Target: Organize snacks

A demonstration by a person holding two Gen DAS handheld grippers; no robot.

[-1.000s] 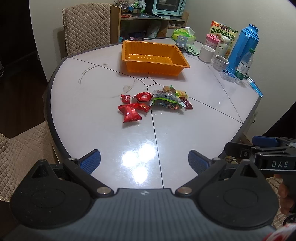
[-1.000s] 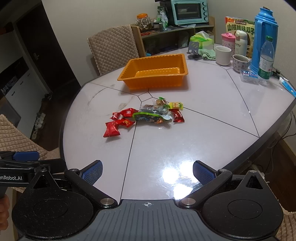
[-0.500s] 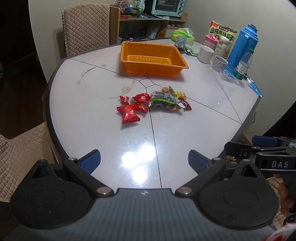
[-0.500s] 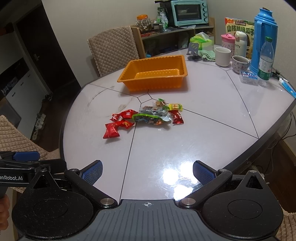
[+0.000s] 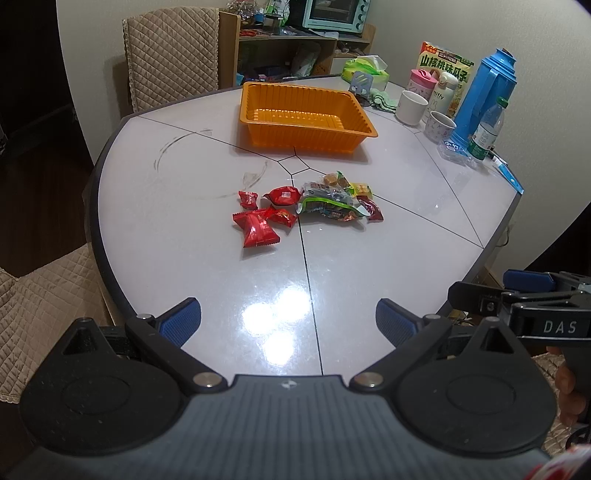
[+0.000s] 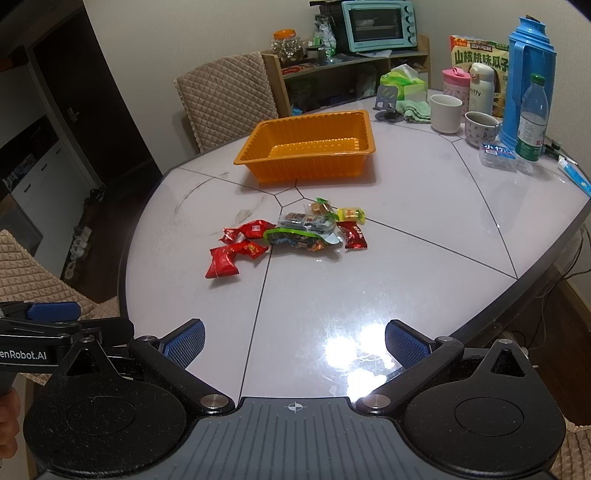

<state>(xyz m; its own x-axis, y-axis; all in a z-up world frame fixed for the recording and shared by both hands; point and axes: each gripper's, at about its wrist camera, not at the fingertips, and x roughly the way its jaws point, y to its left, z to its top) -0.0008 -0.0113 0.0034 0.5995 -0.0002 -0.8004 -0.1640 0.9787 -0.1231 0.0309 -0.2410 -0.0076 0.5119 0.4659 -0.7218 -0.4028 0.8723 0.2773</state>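
A pile of wrapped snacks lies mid-table: several red packets (image 5: pixel 258 229) (image 6: pixel 223 261), a clear green-edged bag (image 5: pixel 328 206) (image 6: pixel 301 236), a dark red packet (image 6: pixel 355 236) and small yellow and green candies (image 6: pixel 351 214). An empty orange tray (image 5: pixel 306 99) (image 6: pixel 306 127) stands just behind them. My left gripper (image 5: pixel 288 321) is open and empty above the table's near edge, well short of the snacks. My right gripper (image 6: pixel 295 343) is open and empty, also at the near edge. Each gripper shows at the side of the other's view.
At the back right stand a blue thermos (image 6: pixel 530 77), a water bottle (image 6: pixel 532 118), cups (image 6: pixel 447 112), a snack box and a tissue pack (image 6: pixel 400 85). Quilted chairs (image 5: pixel 171 51) stand behind and at the left. A shelf with a toaster oven (image 6: pixel 376 24) is behind the table.
Both views have shifted slightly; the snacks and tray sit a little differently in frame. Both grippers stay open and nothing on the table has moved.
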